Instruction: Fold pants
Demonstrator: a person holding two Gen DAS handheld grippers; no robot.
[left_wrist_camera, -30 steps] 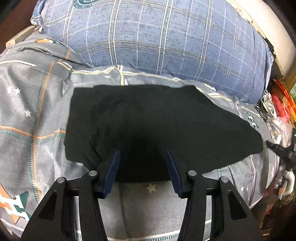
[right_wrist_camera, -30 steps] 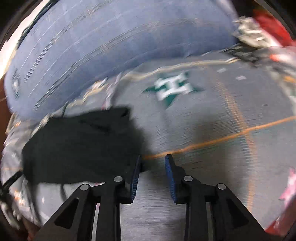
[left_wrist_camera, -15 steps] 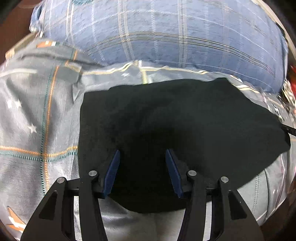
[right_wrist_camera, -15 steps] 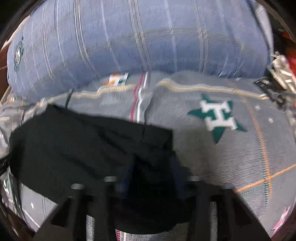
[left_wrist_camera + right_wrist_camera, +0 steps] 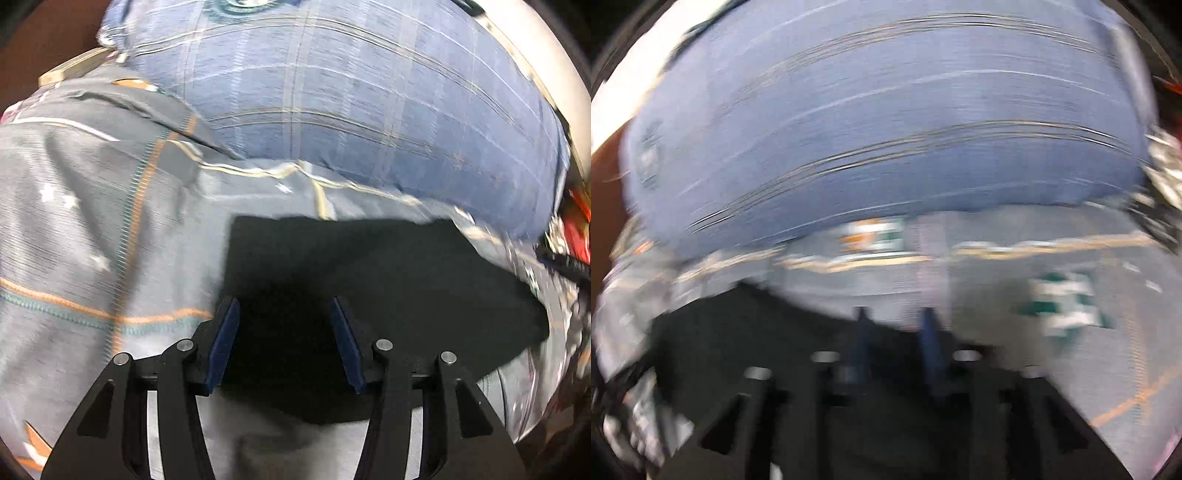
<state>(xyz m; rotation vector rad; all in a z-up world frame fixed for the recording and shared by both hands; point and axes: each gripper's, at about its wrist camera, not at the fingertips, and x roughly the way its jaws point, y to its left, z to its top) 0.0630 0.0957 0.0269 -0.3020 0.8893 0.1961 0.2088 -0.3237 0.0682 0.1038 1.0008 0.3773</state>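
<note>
The black pants [image 5: 388, 280] lie folded flat on the grey patterned bedsheet [image 5: 92, 240], in front of the blue plaid pillow [image 5: 351, 103]. My left gripper [image 5: 284, 314] is open and empty, its blue pads over the near left part of the pants. In the blurred right wrist view the pants [image 5: 746, 350] fill the lower left. My right gripper [image 5: 895, 321] is over their far right edge with a gap between its blue fingers, holding nothing that I can see.
The pillow [image 5: 886, 129] spans the back of the bed. Red and mixed clutter [image 5: 569, 236] lies off the bed's right side. A green star print [image 5: 1067, 306] marks the sheet to the right of the pants.
The left gripper has shifted left and back over the pants' left part. The right gripper has swung fast over the pants toward the pillow; its view is now heavily blurred.
</note>
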